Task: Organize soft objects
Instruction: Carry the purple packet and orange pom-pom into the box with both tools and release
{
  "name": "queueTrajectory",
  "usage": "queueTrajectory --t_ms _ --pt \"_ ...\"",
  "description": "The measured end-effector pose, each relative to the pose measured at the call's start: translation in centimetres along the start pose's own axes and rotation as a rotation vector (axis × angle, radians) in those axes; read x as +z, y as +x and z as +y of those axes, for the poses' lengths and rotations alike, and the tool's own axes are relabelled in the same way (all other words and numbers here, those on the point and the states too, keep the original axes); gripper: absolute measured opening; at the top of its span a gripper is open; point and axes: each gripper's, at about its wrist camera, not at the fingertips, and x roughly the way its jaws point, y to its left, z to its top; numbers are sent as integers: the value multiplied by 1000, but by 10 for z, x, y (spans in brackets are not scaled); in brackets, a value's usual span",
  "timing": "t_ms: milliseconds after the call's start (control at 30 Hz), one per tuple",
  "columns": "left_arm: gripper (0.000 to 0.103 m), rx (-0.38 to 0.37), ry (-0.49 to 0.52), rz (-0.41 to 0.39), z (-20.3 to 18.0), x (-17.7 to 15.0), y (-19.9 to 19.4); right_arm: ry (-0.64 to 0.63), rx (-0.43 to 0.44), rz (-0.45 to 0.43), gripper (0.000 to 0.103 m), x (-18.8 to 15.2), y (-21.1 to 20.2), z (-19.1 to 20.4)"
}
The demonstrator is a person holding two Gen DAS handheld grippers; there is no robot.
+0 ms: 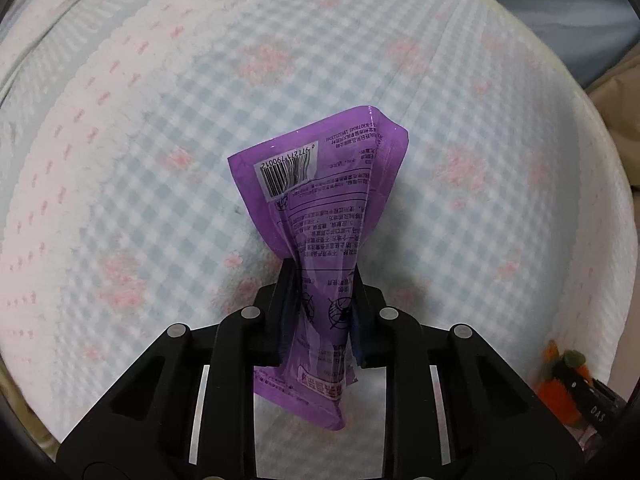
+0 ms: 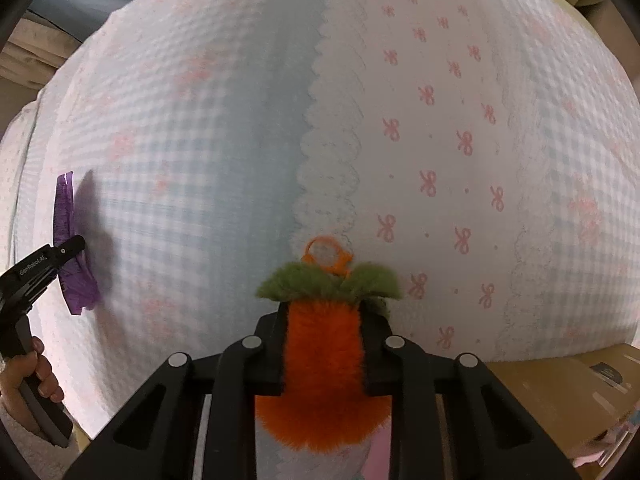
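Left claw (image 1: 320, 280) clenched on purple packet (image 1: 316, 184); right claw (image 2: 322, 312) clenched on plush carrot (image 2: 322, 344)

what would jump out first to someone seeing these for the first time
A shiny purple packet pinched at its waist in the left gripper, above the gingham bedspread. Then the fuzzy orange carrot toy with green top and orange ring, clamped in the right gripper.
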Motion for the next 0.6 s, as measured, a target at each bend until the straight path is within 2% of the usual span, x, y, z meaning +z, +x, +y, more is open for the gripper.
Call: queueTrajectory --t_ms 300,600 --pt "20 -39 83 -101 -14 -9 -80 -8 25 -117 23 -8 -70 6" --pt "20 -77 174 -203 -50 -36 -179 -10 63 -275 23 -41 -173 -8"
